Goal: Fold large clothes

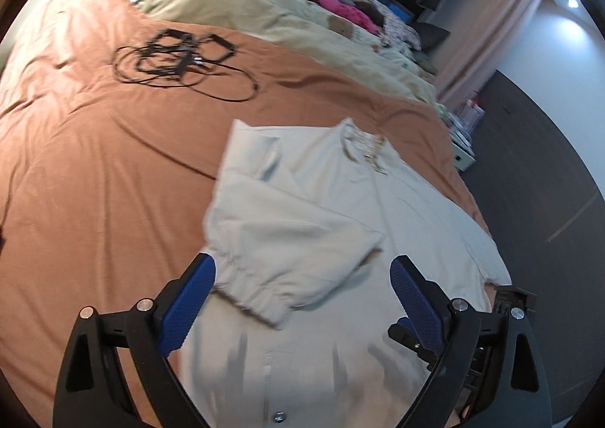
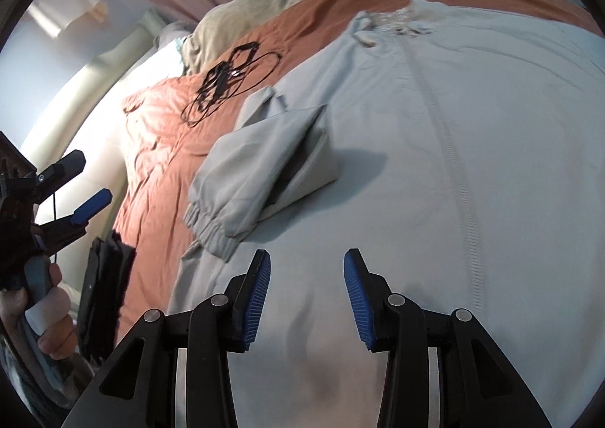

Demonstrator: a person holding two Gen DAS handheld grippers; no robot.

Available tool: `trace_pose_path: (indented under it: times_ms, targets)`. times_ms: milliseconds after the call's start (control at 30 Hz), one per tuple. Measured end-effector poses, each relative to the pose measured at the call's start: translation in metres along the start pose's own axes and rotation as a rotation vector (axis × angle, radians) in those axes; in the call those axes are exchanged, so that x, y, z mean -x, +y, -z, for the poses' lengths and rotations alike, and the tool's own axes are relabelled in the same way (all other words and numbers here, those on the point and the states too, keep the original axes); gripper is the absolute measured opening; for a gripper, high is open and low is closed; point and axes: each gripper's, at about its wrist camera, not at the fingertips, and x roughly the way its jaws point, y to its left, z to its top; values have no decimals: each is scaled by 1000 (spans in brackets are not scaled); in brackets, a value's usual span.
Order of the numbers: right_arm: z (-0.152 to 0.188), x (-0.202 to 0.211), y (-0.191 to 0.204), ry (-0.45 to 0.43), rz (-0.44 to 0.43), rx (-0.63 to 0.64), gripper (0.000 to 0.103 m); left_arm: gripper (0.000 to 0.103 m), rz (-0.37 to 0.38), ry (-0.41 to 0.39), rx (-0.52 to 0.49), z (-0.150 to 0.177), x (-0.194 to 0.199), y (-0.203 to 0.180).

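Pale jacket (image 1: 340, 208) spread zip-up on the bed (image 1: 94, 182), collar toward 12 o'clock. One sleeve (image 1: 287, 238) is folded across the chest, its elastic cuff (image 1: 249, 288) lying between the wide-open jaws of the left tool (image 1: 302, 295), untouched. Right tool (image 2: 307, 295) hovers part-open and empty above the hem. Risk: the loosely laid sleeve may slide outward toward 9 o'clock; black cables (image 1: 181, 61) at 11 o'clock could snag.

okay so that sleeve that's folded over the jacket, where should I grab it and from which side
Probably the elastic cuff of the sleeve. It is the bunched, thick end and lies nearest the left gripper, whose fingers stand open. Come in low from the near side, one finger sliding under the cuff, since it rests flat on the jacket.
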Motion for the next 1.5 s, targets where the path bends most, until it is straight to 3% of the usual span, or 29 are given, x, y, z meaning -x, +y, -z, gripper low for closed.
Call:
trace_pose_path:
  times_ms: [67,267,400,567,767,833,933,967,1167,1500]
  targets:
    - [-2,-11,17,15,2,45,41,92,-32,-9,25,1,6,20]
    - [-6,-45,70,67,-19,186,42,66,-116,2,97,7,10,78]
    - [-7,-73,104,100,7,295,62,55,-145,15,137,21,12,110]
    - [-7,-109,126,139,106,410,65,53,-156,22,187,33,13,142]
    - [2,-159,122,239,257,497,65,53,-162,38,231,42,10,165]
    - [5,-161,124,231,282,537,64,53,-161,45,236,43,8,168]
    - [-5,-153,121,227,276,525,28,53,-160,55,230,44,4,167]
    - [-12,-147,116,226,257,491,10,53,-159,58,223,44,2,164]
    - [-46,-84,87,137,105,334,9,53,-146,71,174,37,-11,140]
    - [-85,32,34,-68,65,187,9,53,-134,123,68,31,-46,88]
